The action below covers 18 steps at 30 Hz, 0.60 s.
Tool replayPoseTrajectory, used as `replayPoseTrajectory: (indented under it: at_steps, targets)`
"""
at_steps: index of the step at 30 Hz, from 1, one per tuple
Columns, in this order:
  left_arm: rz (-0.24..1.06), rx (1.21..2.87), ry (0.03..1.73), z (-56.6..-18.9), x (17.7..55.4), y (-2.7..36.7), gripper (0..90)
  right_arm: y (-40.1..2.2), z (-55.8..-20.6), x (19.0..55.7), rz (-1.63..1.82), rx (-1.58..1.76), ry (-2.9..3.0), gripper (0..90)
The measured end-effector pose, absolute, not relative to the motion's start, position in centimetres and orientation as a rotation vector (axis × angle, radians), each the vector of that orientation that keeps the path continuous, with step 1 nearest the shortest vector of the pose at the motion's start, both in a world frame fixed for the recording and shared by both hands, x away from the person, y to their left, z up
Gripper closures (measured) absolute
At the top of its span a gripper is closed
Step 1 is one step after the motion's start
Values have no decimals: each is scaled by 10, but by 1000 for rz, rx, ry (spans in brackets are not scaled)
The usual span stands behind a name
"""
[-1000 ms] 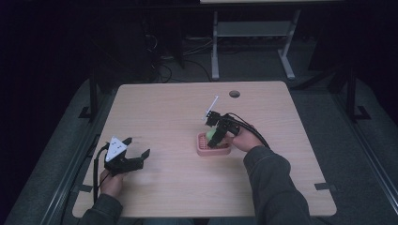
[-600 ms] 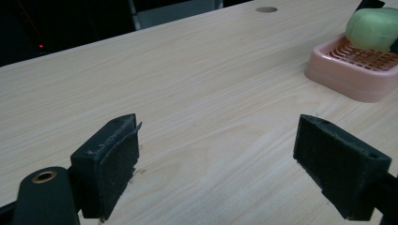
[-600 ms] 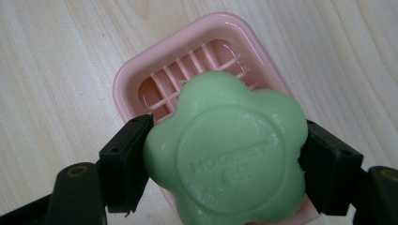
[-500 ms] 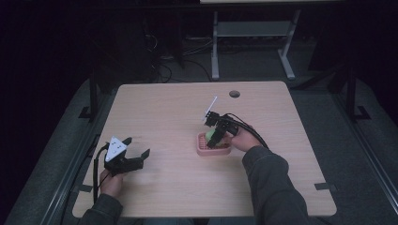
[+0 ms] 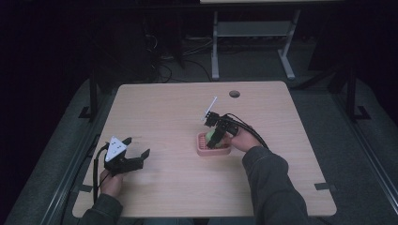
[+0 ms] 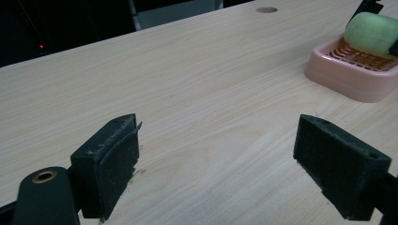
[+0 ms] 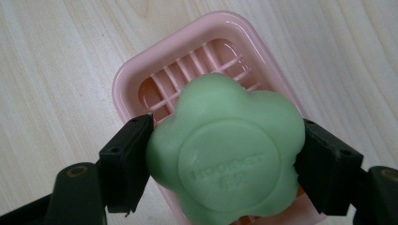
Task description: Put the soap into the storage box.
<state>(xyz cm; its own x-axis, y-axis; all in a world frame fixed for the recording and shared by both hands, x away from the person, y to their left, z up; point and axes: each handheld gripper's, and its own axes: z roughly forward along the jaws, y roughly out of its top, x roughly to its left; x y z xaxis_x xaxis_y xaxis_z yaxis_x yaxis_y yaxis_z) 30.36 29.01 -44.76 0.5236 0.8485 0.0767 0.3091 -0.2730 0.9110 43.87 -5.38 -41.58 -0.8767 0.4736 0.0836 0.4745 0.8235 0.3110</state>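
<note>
1. Little has changed since the earlier frames: the right gripper (image 5: 217, 134) sits marginally lower over the pink soap dish (image 5: 202, 150), and the left gripper (image 5: 133, 149) has stayed where it was near the table's near-left corner.
2. Right gripper (image 7: 224, 161): jaws clamped on the green flower-shaped soap (image 7: 225, 152), one pad on each of two opposite lobes. The bar is held face-up directly above the soap dish (image 7: 136, 77); whether its underside already touches the slatted floor cannot be told.
3. Left gripper (image 6: 230, 168): jaws spread wide, nothing between them, hovering low over bare wooden table (image 6: 187, 75). From its view the soap (image 6: 371, 30) and dish (image 6: 347, 75) lie well apart, at upper right.
4. Handling judgement, soap: solid and fairly stiff, moderate weight, with a smooth waxy surface likely to slip under a light squeeze. Excess pressure may dent the lobes or mark the embossed face.
5. Grasp point: across the widest lobes at mid-thickness, as presently held. The notches between lobes give the pads some seat against twisting.
6. Handling judgement, dish: light plastic, unsecured, liable to slide or tip if the bar is pressed on one edge. Release should be centred over the slats.
</note>
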Motion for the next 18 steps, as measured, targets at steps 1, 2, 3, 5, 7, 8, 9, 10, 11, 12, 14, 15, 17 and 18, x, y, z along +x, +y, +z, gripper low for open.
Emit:
replayPoseTrajectory:
  at_steps: [1, 2, 3, 5, 7, 8, 9, 10, 11, 12, 14, 15, 17, 18]
  targets:
    - [722, 1826, 960, -448, 304, 290, 143, -54, -416, 439, -512, -775, -2997, 258]
    - [721, 1827, 961, -448, 304, 290, 142, -54, -417, 439, -508, -776, -2995, 258]
    - [721, 1825, 961, -447, 304, 290, 142, -54, -417, 439, -504, -775, -2996, 258]
    - [722, 1824, 961, -447, 304, 290, 142, -54, -417, 439, -505, -778, -2993, 258]
    - [721, 1825, 962, -448, 304, 290, 142, -54, -417, 439, -508, -781, -2992, 258]
    - [722, 1825, 962, -448, 304, 290, 143, -54, -417, 439, -508, -779, -2993, 258]
    - [723, 1825, 961, -448, 304, 290, 142, -54, -417, 439, -507, -775, -2994, 258]
    - [723, 1825, 962, -448, 304, 290, 143, -54, -418, 439, -510, -775, -2993, 258]
    - [724, 1827, 961, -448, 304, 290, 142, -54, -418, 439, -513, -776, -2989, 258]
    - [724, 1826, 962, -448, 304, 290, 142, -53, -418, 439, -516, -775, -2989, 258]
    - [723, 1825, 963, -448, 304, 290, 142, -54, -417, 439, -520, -776, -2989, 258]
    - [724, 1826, 962, -448, 304, 290, 142, -54, -417, 439, -522, -777, -2988, 258]
    - [721, 1825, 963, -448, 304, 290, 142, -54, -416, 438, -526, -777, -2989, 259]
    - [720, 1825, 965, -448, 304, 290, 142, -54, -416, 438, -527, -780, -2988, 259]
